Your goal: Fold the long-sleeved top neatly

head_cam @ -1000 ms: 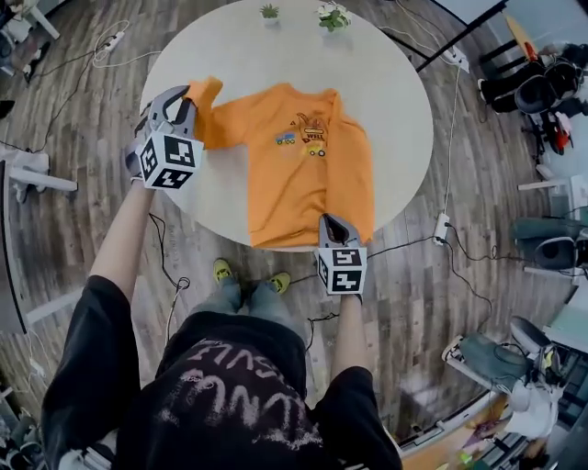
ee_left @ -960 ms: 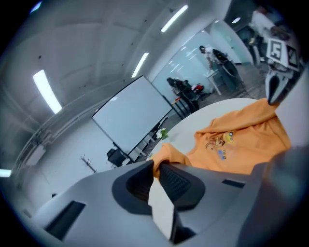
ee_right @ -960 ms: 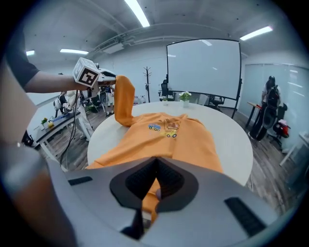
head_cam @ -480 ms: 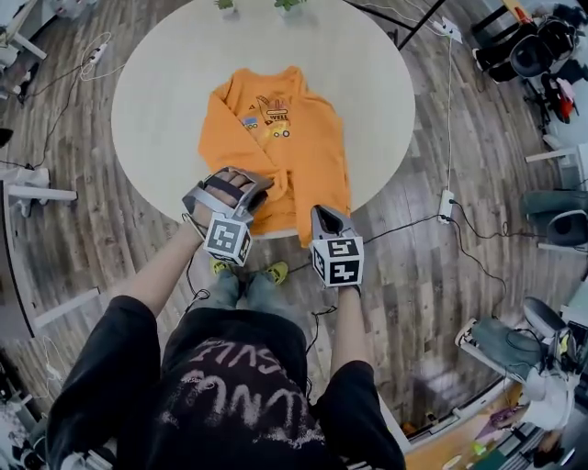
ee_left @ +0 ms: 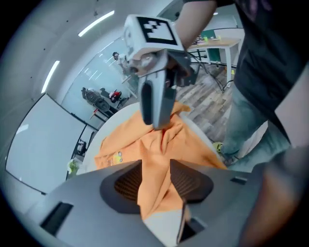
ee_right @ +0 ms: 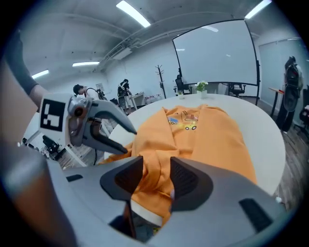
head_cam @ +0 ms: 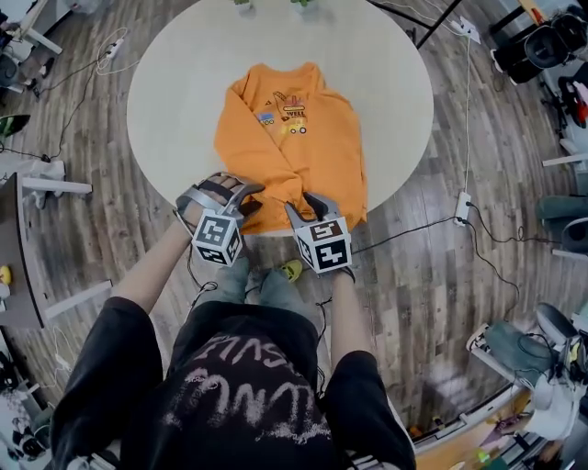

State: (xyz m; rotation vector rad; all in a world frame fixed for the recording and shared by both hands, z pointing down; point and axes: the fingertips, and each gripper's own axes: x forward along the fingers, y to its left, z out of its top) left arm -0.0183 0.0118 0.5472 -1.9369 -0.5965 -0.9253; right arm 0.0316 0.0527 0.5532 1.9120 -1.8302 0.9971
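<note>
One orange long-sleeved top [head_cam: 303,138] is lying on one round tabletop [head_cam: 175,83]. Two tools are meeting its near hem, the left tool [head_cam: 234,193] and the right tool [head_cam: 308,209]. Both have just been opening their jaws, with cloth lying between them. Two small plants [head_cam: 243,4] are standing at the far rim.

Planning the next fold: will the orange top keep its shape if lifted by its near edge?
Probably floppy: the orange top bunches into soft creases at its near edge. Likely light, lying thin and flat on the table.
</note>
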